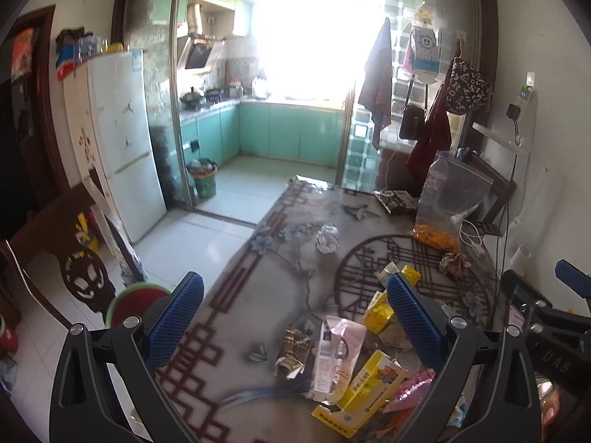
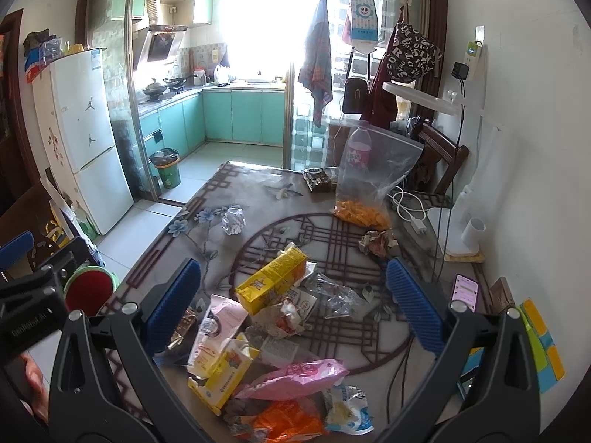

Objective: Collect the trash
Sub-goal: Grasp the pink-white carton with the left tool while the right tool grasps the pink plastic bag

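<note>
Glossy patterned cover on the surface [image 2: 236, 184], crinkled foil ball [image 2: 233, 220], shiny pink plastic packet [image 2: 295, 373], yellow cardboard carton [image 2: 273, 280].

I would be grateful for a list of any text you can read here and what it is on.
"DAS": black housing of the right gripper.
"R", "S", "D": black-and-white letter-print hanging bag.
Too blurred to read: yellow carton, plastic bottle's pink label.

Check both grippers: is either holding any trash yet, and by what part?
Nothing held. The left gripper and right gripper are both open, fingers spread wide above the trash pile on the table, touching none of it.
</note>
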A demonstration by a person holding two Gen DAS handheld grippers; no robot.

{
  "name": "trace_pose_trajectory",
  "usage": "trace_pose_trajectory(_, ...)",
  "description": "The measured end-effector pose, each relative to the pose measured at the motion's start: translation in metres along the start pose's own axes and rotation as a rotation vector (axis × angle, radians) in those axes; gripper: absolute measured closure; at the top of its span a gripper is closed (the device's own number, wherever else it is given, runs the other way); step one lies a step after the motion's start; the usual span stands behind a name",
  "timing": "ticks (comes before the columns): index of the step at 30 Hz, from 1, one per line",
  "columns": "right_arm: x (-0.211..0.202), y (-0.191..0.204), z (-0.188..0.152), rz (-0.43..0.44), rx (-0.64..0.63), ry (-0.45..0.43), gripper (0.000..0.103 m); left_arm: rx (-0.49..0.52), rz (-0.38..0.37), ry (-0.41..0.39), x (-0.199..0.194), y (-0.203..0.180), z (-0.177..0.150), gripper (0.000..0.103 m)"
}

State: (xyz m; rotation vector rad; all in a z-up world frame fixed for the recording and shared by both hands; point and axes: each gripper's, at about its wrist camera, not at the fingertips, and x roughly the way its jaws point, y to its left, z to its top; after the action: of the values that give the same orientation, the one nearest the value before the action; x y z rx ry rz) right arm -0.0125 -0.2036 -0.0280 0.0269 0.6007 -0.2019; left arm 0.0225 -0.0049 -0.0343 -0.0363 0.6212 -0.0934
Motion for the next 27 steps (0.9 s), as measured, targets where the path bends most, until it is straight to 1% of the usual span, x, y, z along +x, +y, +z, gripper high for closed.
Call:
trace_pose_trajectory(1, 0.002, -0.007, 0.000, 0.004, 0.003, 0.001, 0.003, -0.011, -0.007, 0.006, 0.003, 0.003, -0.002, 0.008)
trace_pose_trajectory(3, 0.010, -0.023, -0.004, 0.040, 0.018, 0.018, 0.003, -0.052, -0.021, -0.030, 0.008, 0.012, -0.011, 0.008)
trace_pose_trajectory(4, 0.016, -0.030, -0.005, 0.063, 0.028, 0.040, 0.003, -0.067, -0.022, -0.032, 0.012, 0.016, -0.016, 0.008)
trace_pose_trajectory(6, 0.036, -0.045, -0.016, 0.133, 0.058, 0.125, 0.003, -0.060, -0.023, 0.039, 0.028, 0.018, -0.025, 0.008)
trace_pose_trajectory(7, 0.049, -0.052, -0.026, 0.179, 0.075, 0.175, 0.003, -0.044, -0.040, 0.084, 0.036, 0.018, -0.029, 0.008)
trace_pose_trajectory(8, 0.058, -0.057, -0.034, 0.205, 0.085, 0.212, 0.003, -0.015, -0.056, 0.136, 0.045, 0.016, -0.035, 0.008)
trace_pose_trajectory(9, 0.073, -0.063, -0.049, 0.238, 0.104, 0.277, 0.003, 0.015, -0.054, 0.166, 0.051, 0.013, -0.040, 0.008)
trace_pose_trajectory(10, 0.082, -0.066, -0.060, 0.266, 0.126, 0.317, 0.003, 0.047, -0.040, 0.180, 0.056, 0.010, -0.045, 0.008)
trace_pose_trajectory(11, 0.096, -0.071, -0.075, 0.295, 0.174, 0.379, 0.003, 0.082, -0.022, 0.182, 0.060, 0.006, -0.052, 0.008)
trace_pose_trajectory(12, 0.110, -0.076, -0.091, 0.319, 0.230, 0.439, 0.003, 0.110, -0.020, 0.184, 0.063, 0.001, -0.058, 0.008)
trace_pose_trajectory(13, 0.120, -0.076, -0.102, 0.335, 0.268, 0.473, 0.003, 0.129, -0.037, 0.189, 0.066, -0.003, -0.064, 0.008)
trace_pose_trajectory(14, 0.129, -0.076, -0.113, 0.338, 0.299, 0.510, 0.003, 0.150, -0.075, 0.210, 0.072, -0.009, -0.071, 0.008)
trace_pose_trajectory(15, 0.138, -0.076, -0.122, 0.334, 0.322, 0.549, 0.003, 0.159, -0.094, 0.224, 0.074, -0.012, -0.075, 0.008)
trace_pose_trajectory(16, 0.149, -0.075, -0.135, 0.340, 0.353, 0.595, 0.003, 0.179, -0.128, 0.237, 0.077, -0.017, -0.081, 0.008)
trace_pose_trajectory(18, 0.161, -0.070, -0.147, 0.339, 0.388, 0.643, 0.003, 0.212, -0.156, 0.246, 0.080, -0.023, -0.089, 0.008)
trace_pose_trajectory(20, 0.169, -0.072, -0.154, 0.359, 0.424, 0.668, 0.007, 0.241, -0.188, 0.267, 0.085, -0.032, -0.098, 0.008)
trace_pose_trajectory(21, 0.173, -0.072, -0.156, 0.364, 0.435, 0.675, 0.014, 0.251, -0.206, 0.280, 0.088, -0.037, -0.102, 0.008)
trace_pose_trajectory(22, 0.176, -0.072, -0.158, 0.369, 0.444, 0.681, 0.030, 0.259, -0.216, 0.288, 0.090, -0.041, -0.106, 0.008)
trace_pose_trajectory(23, 0.177, -0.072, -0.159, 0.382, 0.459, 0.685, 0.037, 0.276, -0.230, 0.304, 0.094, -0.046, -0.110, 0.009)
trace_pose_trajectory(24, 0.176, -0.073, -0.160, 0.399, 0.478, 0.685, 0.051, 0.291, -0.237, 0.316, 0.098, -0.050, -0.113, 0.009)
trace_pose_trajectory(26, 0.174, -0.077, -0.158, 0.425, 0.502, 0.680, 0.056, 0.315, -0.254, 0.341, 0.105, -0.060, -0.120, 0.009)
trace_pose_trajectory(27, 0.169, -0.078, -0.155, 0.431, 0.502, 0.661, 0.057, 0.324, -0.269, 0.349, 0.108, -0.064, -0.122, 0.009)
